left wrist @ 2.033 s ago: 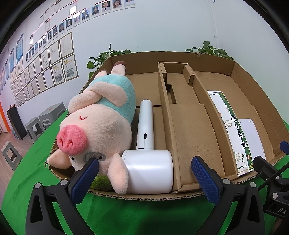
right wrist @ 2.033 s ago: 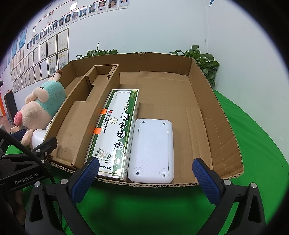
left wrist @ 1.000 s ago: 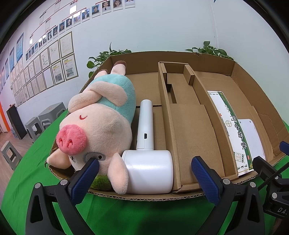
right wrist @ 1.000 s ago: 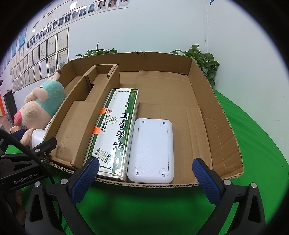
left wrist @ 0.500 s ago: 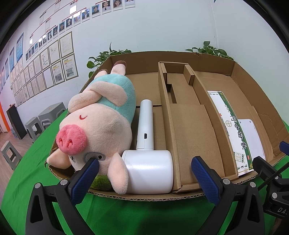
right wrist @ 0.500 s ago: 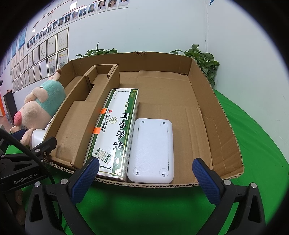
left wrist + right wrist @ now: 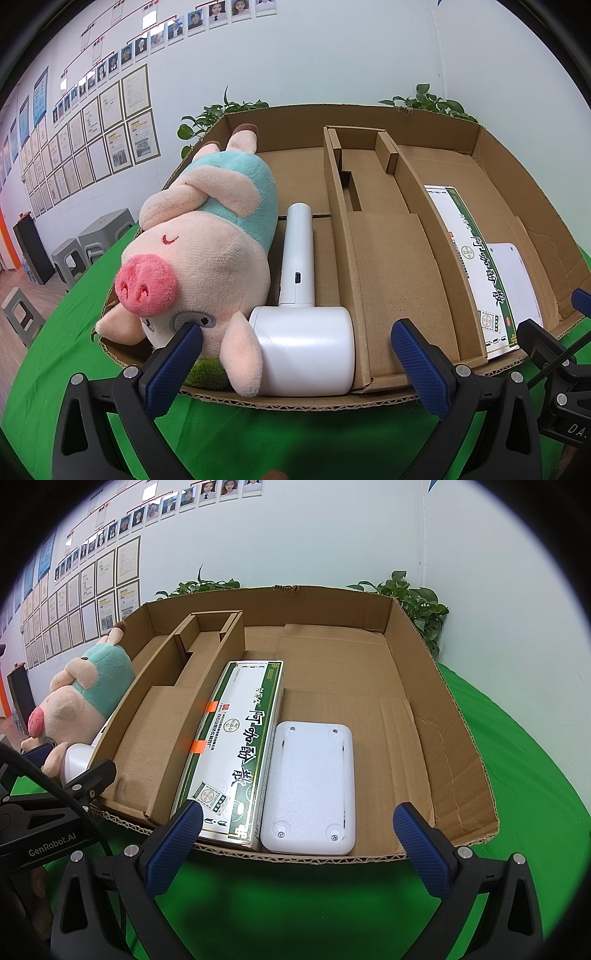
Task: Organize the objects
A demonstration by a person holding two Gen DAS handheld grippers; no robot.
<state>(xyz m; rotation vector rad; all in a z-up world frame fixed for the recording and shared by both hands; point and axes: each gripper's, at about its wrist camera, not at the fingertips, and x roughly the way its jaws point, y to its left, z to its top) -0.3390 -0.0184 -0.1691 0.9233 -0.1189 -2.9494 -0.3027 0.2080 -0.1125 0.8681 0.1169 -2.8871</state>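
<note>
A shallow cardboard tray lies on a green table. In its left section a pink plush pig in a teal shirt lies beside a white hammer-shaped device. A cardboard divider splits the tray. The right section holds a green-and-white box and a flat white device. My left gripper is open, just in front of the tray's near edge, with nothing between its fingers. My right gripper is also open and empty, at the near edge before the flat white device.
The green tablecloth runs around the tray. Potted plants stand behind it against a white wall with framed papers. Grey stools stand at far left. The right half of the right section is bare cardboard.
</note>
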